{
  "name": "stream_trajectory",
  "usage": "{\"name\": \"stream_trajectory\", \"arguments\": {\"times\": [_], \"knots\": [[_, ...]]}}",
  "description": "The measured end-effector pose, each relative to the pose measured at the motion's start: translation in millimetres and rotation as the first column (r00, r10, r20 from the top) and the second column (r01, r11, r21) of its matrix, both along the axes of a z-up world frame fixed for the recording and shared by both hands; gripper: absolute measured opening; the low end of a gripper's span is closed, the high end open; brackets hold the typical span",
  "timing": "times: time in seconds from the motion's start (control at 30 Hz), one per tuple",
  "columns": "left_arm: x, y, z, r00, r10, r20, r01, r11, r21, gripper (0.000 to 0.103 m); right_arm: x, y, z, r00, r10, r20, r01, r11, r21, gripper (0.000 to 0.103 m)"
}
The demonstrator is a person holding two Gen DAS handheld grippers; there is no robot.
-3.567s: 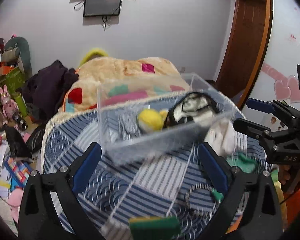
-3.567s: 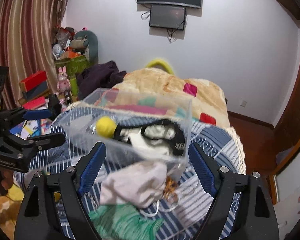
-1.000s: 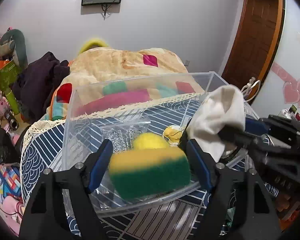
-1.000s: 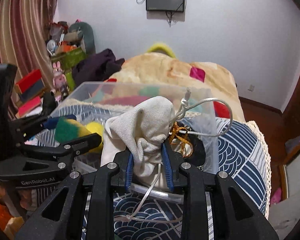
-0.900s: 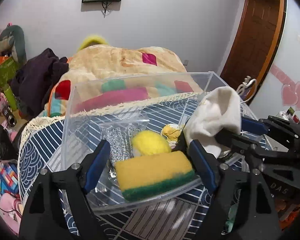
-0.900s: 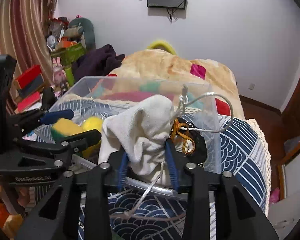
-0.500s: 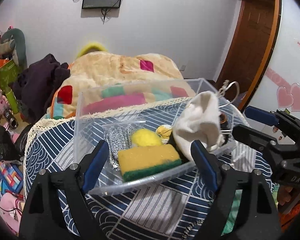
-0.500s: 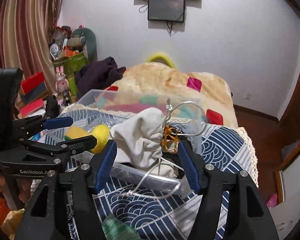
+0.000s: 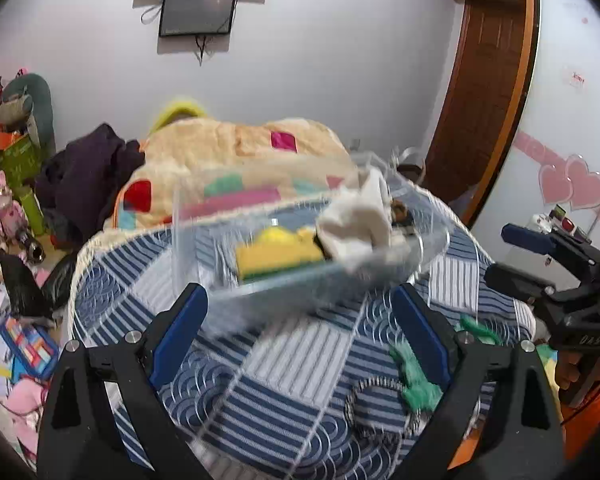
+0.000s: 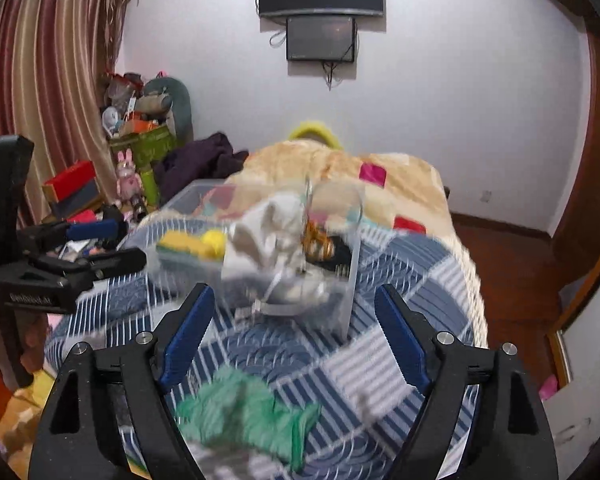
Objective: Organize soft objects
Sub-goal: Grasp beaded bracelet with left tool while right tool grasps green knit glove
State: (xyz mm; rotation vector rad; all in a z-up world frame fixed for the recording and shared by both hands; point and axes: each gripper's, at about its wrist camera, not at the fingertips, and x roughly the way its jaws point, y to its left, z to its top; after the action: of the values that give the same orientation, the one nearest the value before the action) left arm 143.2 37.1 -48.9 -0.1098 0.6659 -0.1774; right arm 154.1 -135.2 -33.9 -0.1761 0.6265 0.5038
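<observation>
A clear plastic bin stands on the blue patterned table. In it lie a yellow-green sponge, a yellow ball and a white drawstring pouch. My left gripper is open and empty, short of the bin. My right gripper is open and empty, also short of the bin. A green fuzzy cloth lies on the table just under the right gripper's jaws.
A dark ring-shaped band lies on the table near the green cloth. A bed with a beige blanket stands behind the table. Clutter and toys fill the floor at the left. A wooden door is at the right.
The left gripper let go of the sponge and the right gripper let go of the pouch, both into the bin. Both grippers opened and pulled back and up from the bin.
</observation>
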Motion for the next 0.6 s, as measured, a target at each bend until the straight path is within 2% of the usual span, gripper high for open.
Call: {"name": "stream_trajectory", "arguments": {"times": [0.27,0.33,0.5,0.6], "knots": [[-20.6,-22.9,-48.6,0.993,-0.054,-0.106,0.057,0.998,0.019,0.092,-12.0,-3.2,-48.5,0.989,0.02,-0.15,-0.022,1.0,-0.011,0.08],[-22.6,-28.2,-62.0,0.987,-0.072,-0.143,0.075,0.997,0.016,0.079,-12.0,-4.5,-55.9,0.984,0.019,-0.177,-0.019,1.0,-0.001,0.08],[-19.3,-37.5,-79.7,0.977,-0.102,-0.185,0.106,0.994,0.007,0.061,-15.9,-3.1,-66.8,0.977,0.025,-0.214,-0.024,1.0,0.008,0.079],[-16.5,-44.6,-83.1,0.978,-0.114,-0.175,0.12,0.993,0.021,0.049,-20.7,1.1,-71.1,0.976,0.032,-0.214,-0.033,0.999,-0.001,0.064]]}}
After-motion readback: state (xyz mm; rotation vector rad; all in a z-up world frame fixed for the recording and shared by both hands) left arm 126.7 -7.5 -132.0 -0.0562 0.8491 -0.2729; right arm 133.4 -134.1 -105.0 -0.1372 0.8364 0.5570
